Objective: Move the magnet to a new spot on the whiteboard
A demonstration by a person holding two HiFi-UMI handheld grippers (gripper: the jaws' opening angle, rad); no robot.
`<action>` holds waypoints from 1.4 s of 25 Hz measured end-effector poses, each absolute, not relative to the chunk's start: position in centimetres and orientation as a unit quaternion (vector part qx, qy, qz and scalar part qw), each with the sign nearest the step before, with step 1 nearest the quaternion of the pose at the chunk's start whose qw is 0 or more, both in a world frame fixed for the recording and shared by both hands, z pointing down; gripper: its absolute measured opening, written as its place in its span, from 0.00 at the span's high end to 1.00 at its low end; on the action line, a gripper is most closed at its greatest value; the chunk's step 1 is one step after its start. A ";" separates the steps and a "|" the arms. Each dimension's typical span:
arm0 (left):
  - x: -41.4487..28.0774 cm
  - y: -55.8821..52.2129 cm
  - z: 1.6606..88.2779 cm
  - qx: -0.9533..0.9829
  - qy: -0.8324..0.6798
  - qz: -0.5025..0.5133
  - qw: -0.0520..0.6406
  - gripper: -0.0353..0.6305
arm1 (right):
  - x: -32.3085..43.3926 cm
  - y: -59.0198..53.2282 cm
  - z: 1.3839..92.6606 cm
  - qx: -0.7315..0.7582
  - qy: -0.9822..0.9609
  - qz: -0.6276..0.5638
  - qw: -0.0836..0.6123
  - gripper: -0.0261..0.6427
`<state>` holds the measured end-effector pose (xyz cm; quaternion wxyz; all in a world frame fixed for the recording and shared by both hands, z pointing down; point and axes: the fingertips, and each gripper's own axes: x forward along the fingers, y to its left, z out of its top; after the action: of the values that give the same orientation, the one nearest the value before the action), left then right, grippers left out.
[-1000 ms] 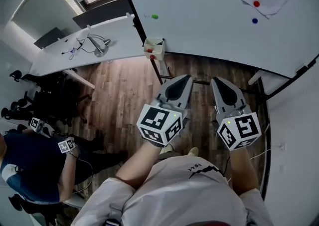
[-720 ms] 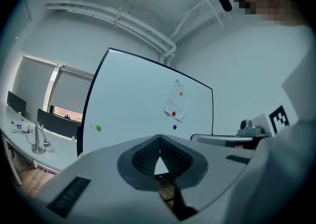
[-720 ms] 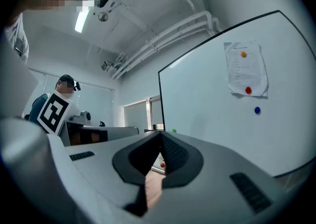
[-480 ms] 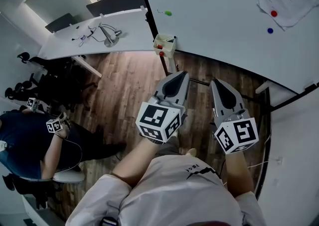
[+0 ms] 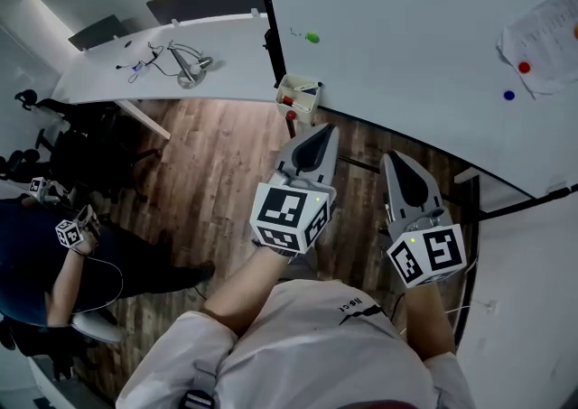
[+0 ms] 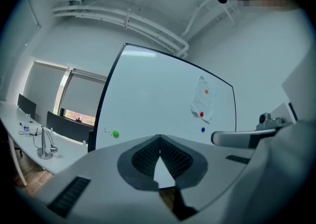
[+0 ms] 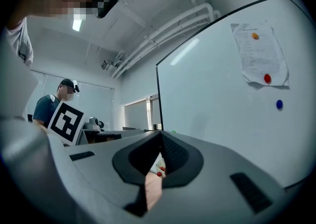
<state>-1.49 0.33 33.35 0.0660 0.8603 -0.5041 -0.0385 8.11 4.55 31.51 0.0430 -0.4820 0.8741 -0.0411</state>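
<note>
The whiteboard (image 5: pixel 406 28) fills the top right of the head view. A green magnet (image 5: pixel 312 37) sits alone near its left edge. A red magnet (image 5: pixel 524 67) pins a paper sheet (image 5: pixel 549 32) at the far right, with a blue magnet (image 5: pixel 508 95) just below it. The left gripper view shows the green magnet (image 6: pixel 115 133), the red magnet (image 6: pixel 201 114) and the blue magnet (image 6: pixel 203 130). My left gripper (image 5: pixel 322 130) and right gripper (image 5: pixel 395 158) hang side by side below the board, well short of it. Both are shut and hold nothing.
A small box (image 5: pixel 298 97) with red bits hangs at the board's lower left corner. A white desk (image 5: pixel 181 73) with a lamp stands to the left. A seated person (image 5: pixel 54 263) with marker cubes is at the far left. Wood floor lies below.
The head view has shifted, so the board's paper and magnets slid toward the right edge and the green magnet moved rightward in frame. Both grippers stayed shut in about the same place.
</note>
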 end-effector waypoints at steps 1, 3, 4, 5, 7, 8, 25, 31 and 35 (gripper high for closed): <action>-1.8 -0.9 33.4 0.860 -0.504 -0.039 0.067 0.93 | 7.8 3.4 31.5 -0.484 0.873 -0.041 0.042 0.94; -2.5 -3.2 33.7 0.859 -0.506 -0.040 0.068 0.93 | 7.1 1.2 31.5 -0.486 0.872 -0.041 0.041 0.94; -2.9 -4.4 33.8 0.858 -0.507 -0.039 0.068 0.93 | 6.6 0.1 31.6 -0.486 0.872 -0.041 0.039 0.94; -3.3 -5.7 34.0 0.858 -0.508 -0.039 0.067 0.93 | 6.0 -1.0 31.6 -0.485 0.873 -0.039 0.038 0.94; -4.1 -8.0 34.3 0.858 -0.508 -0.036 0.066 0.93 | 4.9 -3.2 31.7 -0.486 0.873 -0.036 0.035 0.94; -4.4 -9.0 34.4 0.859 -0.507 -0.034 0.065 0.93 | 4.4 -4.2 31.7 -0.487 0.872 -0.036 0.034 0.94; -7.6 -19.7 36.7 0.860 -0.507 -0.026 0.057 0.93 | -0.3 -14.7 32.7 -0.488 0.871 -0.036 0.035 0.94; -7.4 -22.7 37.8 0.847 -0.528 -0.020 0.055 0.93 | -0.7 -17.8 33.0 -0.454 0.890 -0.035 0.026 0.94; -7.5 -24.4 37.9 0.834 -0.550 -0.017 0.045 0.93 | -0.3 -19.4 32.8 -0.438 0.898 -0.035 0.027 0.94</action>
<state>-7.45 -24.44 37.93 0.0446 0.8340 -0.5497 -0.0171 -0.25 -19.41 32.79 0.0271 -0.4377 0.8980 -0.0351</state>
